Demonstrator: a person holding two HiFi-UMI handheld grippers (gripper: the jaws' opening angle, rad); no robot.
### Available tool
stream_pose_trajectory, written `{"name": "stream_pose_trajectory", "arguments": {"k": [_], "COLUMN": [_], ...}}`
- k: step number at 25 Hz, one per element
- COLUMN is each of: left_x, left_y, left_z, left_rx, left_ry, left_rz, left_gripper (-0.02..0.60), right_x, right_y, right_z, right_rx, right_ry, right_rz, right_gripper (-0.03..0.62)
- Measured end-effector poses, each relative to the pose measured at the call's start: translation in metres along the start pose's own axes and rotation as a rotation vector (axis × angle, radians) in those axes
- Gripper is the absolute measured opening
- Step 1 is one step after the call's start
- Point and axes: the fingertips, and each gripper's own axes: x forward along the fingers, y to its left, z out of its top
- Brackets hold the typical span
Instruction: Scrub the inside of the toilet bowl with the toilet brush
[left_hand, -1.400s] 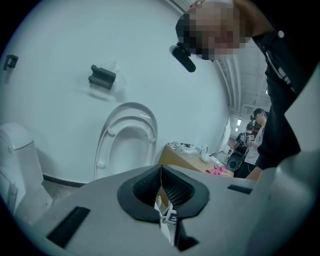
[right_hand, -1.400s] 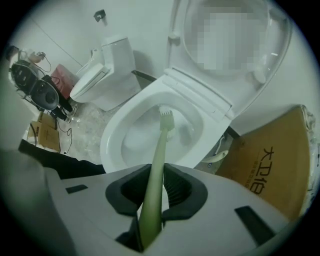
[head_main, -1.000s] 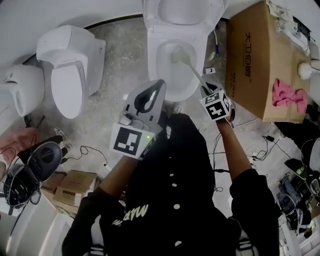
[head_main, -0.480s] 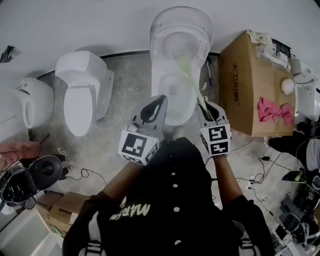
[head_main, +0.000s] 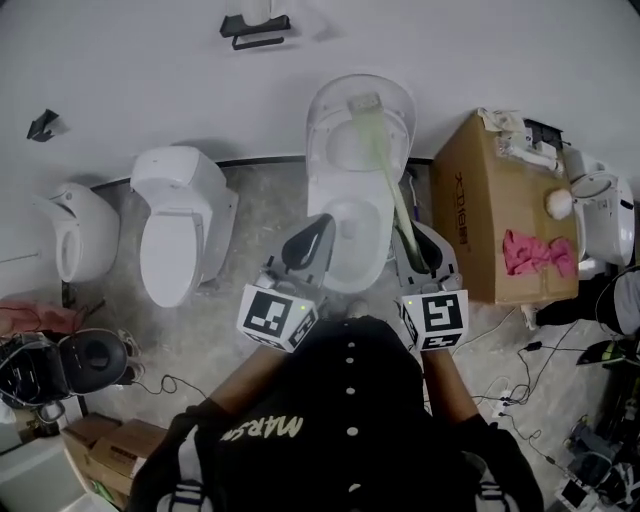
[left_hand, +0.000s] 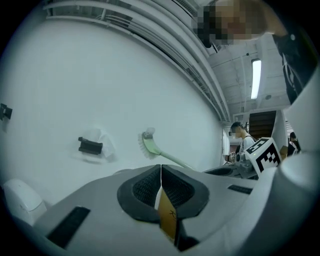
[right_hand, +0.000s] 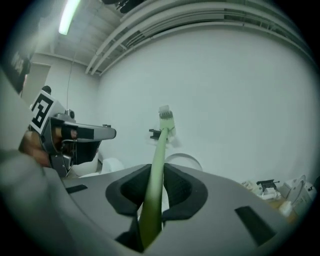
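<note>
Count: two grippers, one toilet brush (head_main: 386, 180), one open toilet bowl (head_main: 334, 268). My right gripper (head_main: 416, 240), forearm extended, is clamped on the slim green handle. The bristled head sits against the raised glossy white lid (head_main: 330, 105), above the oval bowl. My left gripper (head_main: 318, 225) has its jaws pressed together and is held alongside.

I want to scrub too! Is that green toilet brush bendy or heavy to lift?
Probably stiff: the toilet brush handle looks straight though the right gripper holds only its end. Likely light, since one gripper holds it up in the air. The thin, smooth handle might twist or slip.
</note>
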Motion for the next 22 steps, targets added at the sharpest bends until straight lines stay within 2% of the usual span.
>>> {"name": "stream_pose_trajectory", "arguments": {"k": [6, 13, 18, 22], "left_x": [-0.007, -0.008, -0.011, -0.014], "left_y": [-0.016, -0.002, 0.0, -0.005], "left_z": [0.019, 0.04, 0.043, 0.044], "left_rx": [0.033, 0.064, 0.085, 0.098], "left_ry": [-0.052, -0.091, -0.101, -0.095], "left_rz": [-0.003, 0.031, 0.057, 0.054], "left_gripper": [0.029, 0.029, 0.029, 0.029], "right_x": [-0.025, -0.035, -0.043, -0.045], "right_y": [-0.014, -0.022, -0.026, -0.025], "right_z": [0.03, 0.07, 0.08, 0.081], "right_rx": [-0.019, -0.076, -0.052, -0.042], "right_ry": [-0.118, -0.286, -0.348, -0.374], "right_rz": [-0.051, -0.112, -0.109, -0.066], "right_gripper": [0.087, 0.087, 0.087, 0.087]}}
